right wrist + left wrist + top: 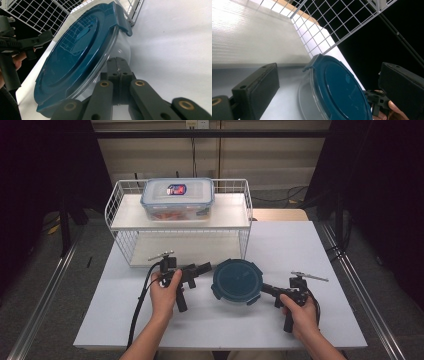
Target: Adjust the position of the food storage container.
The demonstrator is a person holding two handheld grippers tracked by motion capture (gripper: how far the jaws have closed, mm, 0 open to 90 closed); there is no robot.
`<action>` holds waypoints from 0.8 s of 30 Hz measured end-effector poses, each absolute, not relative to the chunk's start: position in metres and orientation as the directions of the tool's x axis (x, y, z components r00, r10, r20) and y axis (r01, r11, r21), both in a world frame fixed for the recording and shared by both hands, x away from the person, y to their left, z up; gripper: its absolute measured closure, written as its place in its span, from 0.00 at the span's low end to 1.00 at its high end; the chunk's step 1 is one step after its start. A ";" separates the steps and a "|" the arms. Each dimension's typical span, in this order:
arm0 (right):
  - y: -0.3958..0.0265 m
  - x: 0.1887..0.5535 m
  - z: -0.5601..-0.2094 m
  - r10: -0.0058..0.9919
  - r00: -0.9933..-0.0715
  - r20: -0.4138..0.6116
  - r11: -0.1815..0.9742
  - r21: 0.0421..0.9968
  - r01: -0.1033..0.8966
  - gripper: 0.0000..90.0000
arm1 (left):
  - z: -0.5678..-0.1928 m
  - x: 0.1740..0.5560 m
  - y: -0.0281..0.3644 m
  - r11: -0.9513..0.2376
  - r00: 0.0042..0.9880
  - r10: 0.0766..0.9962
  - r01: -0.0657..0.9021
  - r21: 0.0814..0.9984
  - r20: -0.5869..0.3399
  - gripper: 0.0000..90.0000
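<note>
Pale grey tabletop (300,250) spreads under a white wire rack (112,207), whose upper shelf carries a clear rectangular food box with a blue-rimmed lid (177,197). Near the middle of the table, just in front of the rack, sits a round clear container with a dark teal lid (237,281). The right gripper (265,289) has its jaws pressed flat together, tips against the container's clear wall just under the lid rim; it grips nothing and, by my reading, serves as a pusher. The left gripper (204,268) stands with its jaws wide apart, just beside the container's other side and empty. The step in hand looks like nudging the container along the table towards the waiting left jaws. To do it well, keep the push low on the wall and aimed through the centre, since a round body on a smooth top will spin or slide off an off-centre push. The lid is glossy hard plastic with four clip tabs (123,21) and reflects the rack's grid; the wall below is smooth, curved and transparent, so the pads have little to bite on.
</note>
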State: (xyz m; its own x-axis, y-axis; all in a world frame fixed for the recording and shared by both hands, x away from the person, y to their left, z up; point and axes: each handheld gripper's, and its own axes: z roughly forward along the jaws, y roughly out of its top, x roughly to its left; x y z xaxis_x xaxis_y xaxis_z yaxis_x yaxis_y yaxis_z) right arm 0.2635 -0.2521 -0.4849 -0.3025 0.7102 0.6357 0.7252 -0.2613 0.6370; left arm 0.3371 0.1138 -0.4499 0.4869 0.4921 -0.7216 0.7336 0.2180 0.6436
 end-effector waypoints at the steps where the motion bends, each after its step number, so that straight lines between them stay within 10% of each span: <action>1: -0.251 0.263 -0.485 0.711 -0.305 0.634 -0.262 0.641 0.722 1.00 | -0.450 0.337 0.114 0.217 0.489 0.486 0.735 0.643 -0.724 0.03; 24: -0.212 0.250 -0.488 0.679 -0.396 0.618 -0.167 0.656 0.736 1.00 | -0.447 0.335 0.125 0.241 0.468 0.511 0.728 0.642 -0.722 0.03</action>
